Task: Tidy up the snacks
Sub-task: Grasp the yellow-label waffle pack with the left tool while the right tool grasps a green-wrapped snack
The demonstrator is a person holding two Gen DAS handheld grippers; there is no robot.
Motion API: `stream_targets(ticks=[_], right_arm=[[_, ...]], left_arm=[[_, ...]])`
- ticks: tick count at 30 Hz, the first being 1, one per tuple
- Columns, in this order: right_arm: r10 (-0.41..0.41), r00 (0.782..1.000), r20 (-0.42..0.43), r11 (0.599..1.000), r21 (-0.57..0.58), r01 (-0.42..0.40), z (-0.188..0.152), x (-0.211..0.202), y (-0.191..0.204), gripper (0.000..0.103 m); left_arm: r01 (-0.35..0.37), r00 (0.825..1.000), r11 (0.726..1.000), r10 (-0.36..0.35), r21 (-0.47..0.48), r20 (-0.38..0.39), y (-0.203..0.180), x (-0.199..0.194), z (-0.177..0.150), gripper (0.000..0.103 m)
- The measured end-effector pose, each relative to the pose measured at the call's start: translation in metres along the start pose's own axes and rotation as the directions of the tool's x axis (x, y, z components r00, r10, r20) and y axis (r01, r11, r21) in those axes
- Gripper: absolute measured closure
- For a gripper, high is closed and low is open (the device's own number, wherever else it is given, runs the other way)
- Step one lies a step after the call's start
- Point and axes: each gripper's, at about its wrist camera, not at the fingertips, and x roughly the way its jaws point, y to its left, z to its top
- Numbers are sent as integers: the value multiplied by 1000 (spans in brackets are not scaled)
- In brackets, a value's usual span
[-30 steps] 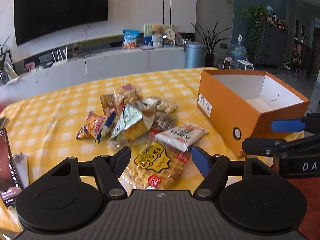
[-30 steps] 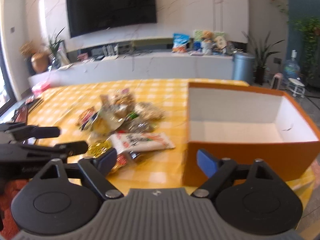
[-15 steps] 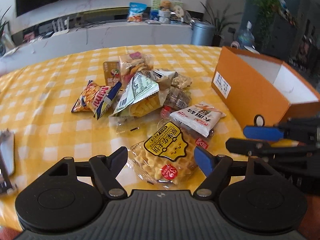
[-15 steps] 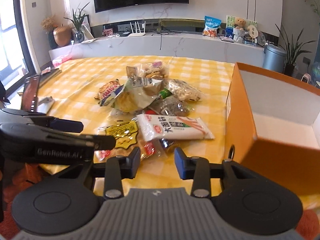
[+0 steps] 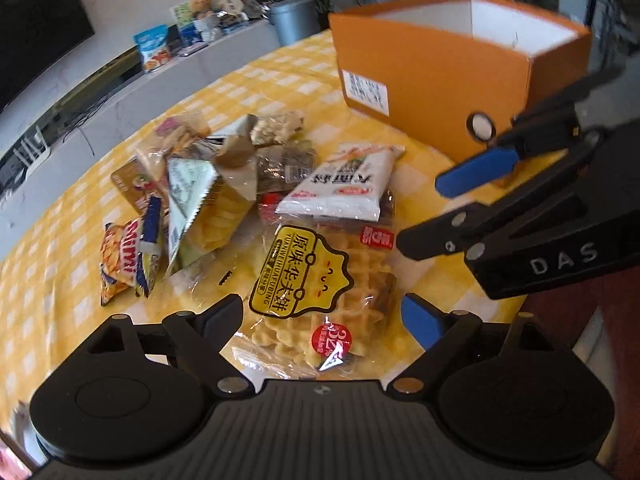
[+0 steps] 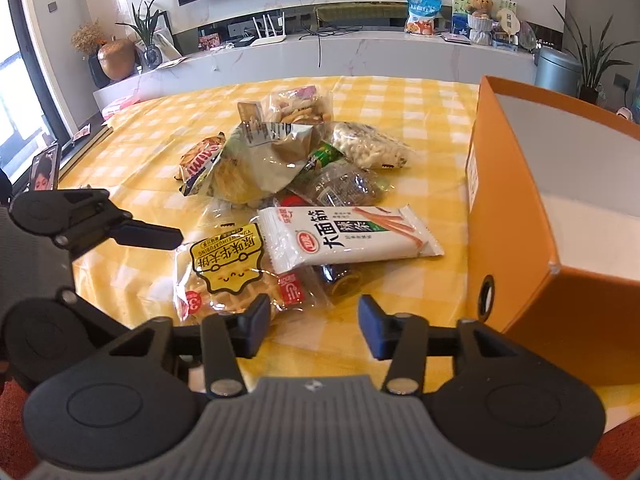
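snacks (image 5: 256,200) heaped, crinkly packets; waffle pack (image 5: 316,292) clear, yellow label

orange box (image 6: 520,216) cropped, dark packet (image 6: 340,276) half-hidden

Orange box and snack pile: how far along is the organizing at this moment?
Done: nothing visible; what shows of the orange box interior is bare. In hand: nothing gripped. The left gripper has just been opening and straddles the waffle pack without pressing it; the right gripper, jaws just opening, is empty over the tablecloth. Left: the whole snack pile.
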Motion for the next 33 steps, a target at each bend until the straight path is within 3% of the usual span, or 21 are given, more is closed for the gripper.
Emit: stream_targets(ticks=[6,12,18,27,30,33], right_arm=[[-11,1000,-11,1000,8,11,3,9,-4,54],[-10,1000,-23,1000,7,10,5,13,-4,49],[-12,999,-32,1000,4,12,5,16,-4,47],[-19,1000,-7,1000,-4,19,9,8,-3,45],[-12,1000,20,1000,-1,12,14,-1,-3,45],[-9,999,53,1000,11,9,21,-9,-2,37]], left_arm=[[15,1000,1000,-15,13,-20,4,19,6,0],[62,998,995,-64,-74,-24,16,26,5,0],[48,999,988,-51,-145,-15,15,19,3,13],[-12,1000,948,17,-319,12,18,-14,-6,15],[-20,999,917,35,-399,30,29,-30,-8,16],[-30,996,883,64,-469,58,40,-46,-7,16]])
